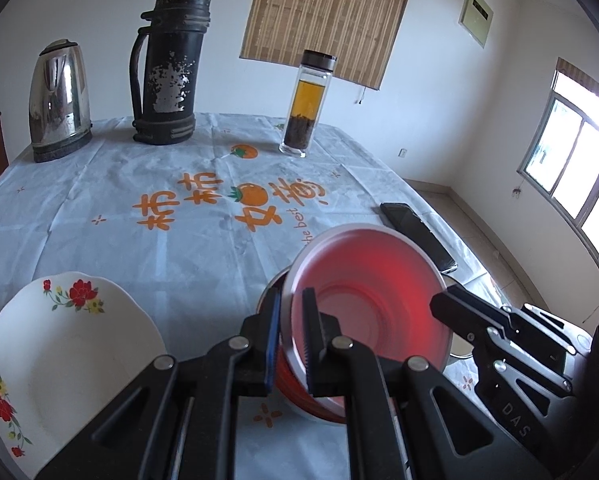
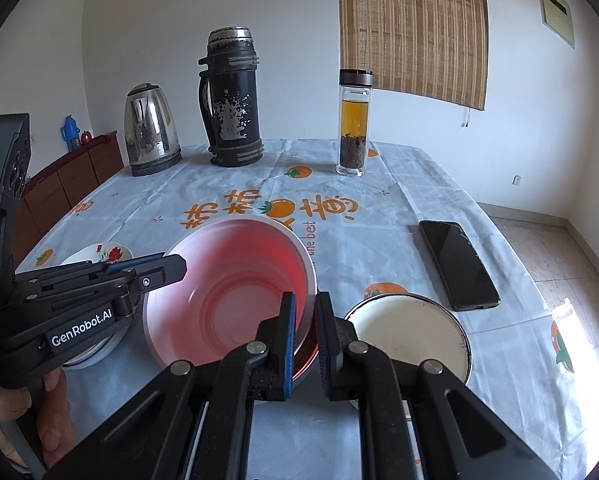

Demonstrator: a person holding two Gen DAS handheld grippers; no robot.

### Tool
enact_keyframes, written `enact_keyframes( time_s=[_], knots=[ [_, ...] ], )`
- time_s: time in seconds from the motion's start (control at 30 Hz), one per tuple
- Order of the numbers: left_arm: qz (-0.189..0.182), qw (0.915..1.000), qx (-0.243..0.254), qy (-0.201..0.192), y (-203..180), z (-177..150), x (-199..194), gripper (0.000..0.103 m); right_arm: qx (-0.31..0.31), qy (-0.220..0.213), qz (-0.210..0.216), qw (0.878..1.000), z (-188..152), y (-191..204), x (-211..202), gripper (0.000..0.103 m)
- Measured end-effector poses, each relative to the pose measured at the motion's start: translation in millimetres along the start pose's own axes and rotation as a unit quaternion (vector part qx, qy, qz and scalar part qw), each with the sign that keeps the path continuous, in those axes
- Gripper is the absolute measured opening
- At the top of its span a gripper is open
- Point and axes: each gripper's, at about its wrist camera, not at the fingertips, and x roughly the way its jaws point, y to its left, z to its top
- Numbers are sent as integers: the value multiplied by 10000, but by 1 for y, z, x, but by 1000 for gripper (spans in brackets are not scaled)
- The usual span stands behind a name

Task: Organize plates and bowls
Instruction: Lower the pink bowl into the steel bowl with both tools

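A red plastic bowl [image 1: 363, 304] with a pale inside is held tilted above the table by both grippers. My left gripper [image 1: 293, 336] is shut on the bowl's near-left rim. My right gripper [image 2: 305, 336] is shut on the opposite rim of the same bowl [image 2: 231, 288]. A white plate with red flowers [image 1: 59, 352] lies on the table left of the left gripper; it also shows in the right wrist view [image 2: 99, 254]. A white enamel dish with a metal rim [image 2: 411, 332] sits just right of the right gripper. The right gripper's body shows in the left wrist view [image 1: 511, 340].
A steel kettle [image 1: 57, 100], a black worn thermos [image 1: 169, 68] and a glass tea bottle [image 1: 305, 104] stand at the table's far side. A black phone [image 2: 457, 264] lies near the right edge. A wooden cabinet [image 2: 67, 184] stands at the left wall.
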Motion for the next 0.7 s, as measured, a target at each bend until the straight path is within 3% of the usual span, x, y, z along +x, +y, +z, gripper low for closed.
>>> enact_keyframes(
  time_s=[0.7],
  knots=[
    [42,9995,31,320,-1,-4,11,7,-104,349,-78,9993,4,0,17,13]
  ],
)
